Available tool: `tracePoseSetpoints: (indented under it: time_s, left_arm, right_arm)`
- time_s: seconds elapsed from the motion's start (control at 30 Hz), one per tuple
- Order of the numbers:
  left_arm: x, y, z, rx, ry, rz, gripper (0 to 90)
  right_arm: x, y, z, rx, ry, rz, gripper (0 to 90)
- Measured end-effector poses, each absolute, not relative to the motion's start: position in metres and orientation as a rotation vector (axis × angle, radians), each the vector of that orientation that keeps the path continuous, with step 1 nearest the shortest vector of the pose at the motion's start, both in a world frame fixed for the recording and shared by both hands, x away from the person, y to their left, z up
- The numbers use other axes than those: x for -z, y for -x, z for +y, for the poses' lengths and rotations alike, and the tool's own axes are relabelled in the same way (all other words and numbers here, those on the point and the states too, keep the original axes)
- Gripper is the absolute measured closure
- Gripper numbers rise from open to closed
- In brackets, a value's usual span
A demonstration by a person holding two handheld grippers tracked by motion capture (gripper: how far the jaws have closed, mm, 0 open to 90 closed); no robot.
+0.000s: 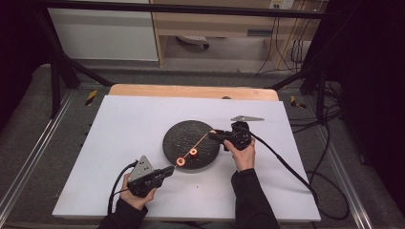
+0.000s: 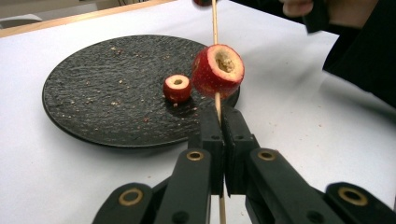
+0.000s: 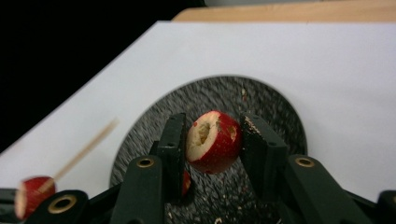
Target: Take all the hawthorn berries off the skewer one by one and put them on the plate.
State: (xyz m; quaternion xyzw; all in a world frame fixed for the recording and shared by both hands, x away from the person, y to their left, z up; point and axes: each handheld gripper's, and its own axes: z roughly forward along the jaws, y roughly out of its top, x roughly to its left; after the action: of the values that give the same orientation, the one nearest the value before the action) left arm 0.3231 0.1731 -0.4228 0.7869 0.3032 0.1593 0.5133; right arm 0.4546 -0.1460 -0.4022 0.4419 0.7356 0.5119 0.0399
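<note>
Broadly, a white table top [image 1: 143, 143] is seen from above, with a round, dark, rough-textured plate [image 1: 184, 131] set near its middle and speckled with pale crumbs. At the near left of the high view, the left gripper [image 1: 168, 171] is held by a hand, its jaws pressed tight together on the near end of a thin wooden skewer [image 1: 200, 141]. The skewer is stretched across the plate toward the right gripper [image 1: 213, 133], held at the plate's far right edge. In the right gripper view, a red, round cored fruit piece [image 3: 214, 141] is clamped between the two black jaws above the plate, its pale hollowed centre turned toward the left jaw. In the left gripper view, a second red fruit piece [image 2: 217, 70] is seen threaded on the skewer just beyond the closed jaws, its cream-coloured cored hollow facing up. Smallest of all, a short red fruit ring [image 2: 177, 88] with a pale centre is lying on the plate just beside the threaded piece.
</note>
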Motion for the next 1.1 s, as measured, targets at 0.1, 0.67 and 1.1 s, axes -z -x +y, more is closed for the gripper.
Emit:
tracePoseSetpoints:
  time_s: [0.1, 0.67, 1.1]
  left_arm:
    - [0.423, -0.323, 0.173, -0.383, -1.89, 0.733, 88.3]
    - [0.423, -0.324, 0.173, -0.384, -1.896, 0.739, 88.3]
    - [0.424, -0.324, 0.173, -0.389, -1.894, 0.745, 88.3]
  right_arm:
    - [0.412, -0.455, -0.14, -1.548, -1.358, 2.276, 63.3]
    - [0.45, -0.454, -0.12, -1.433, -1.35, 2.358, 59.8]
    - [0.412, -0.43, -0.129, -1.587, -1.255, 2.32, 27.1]
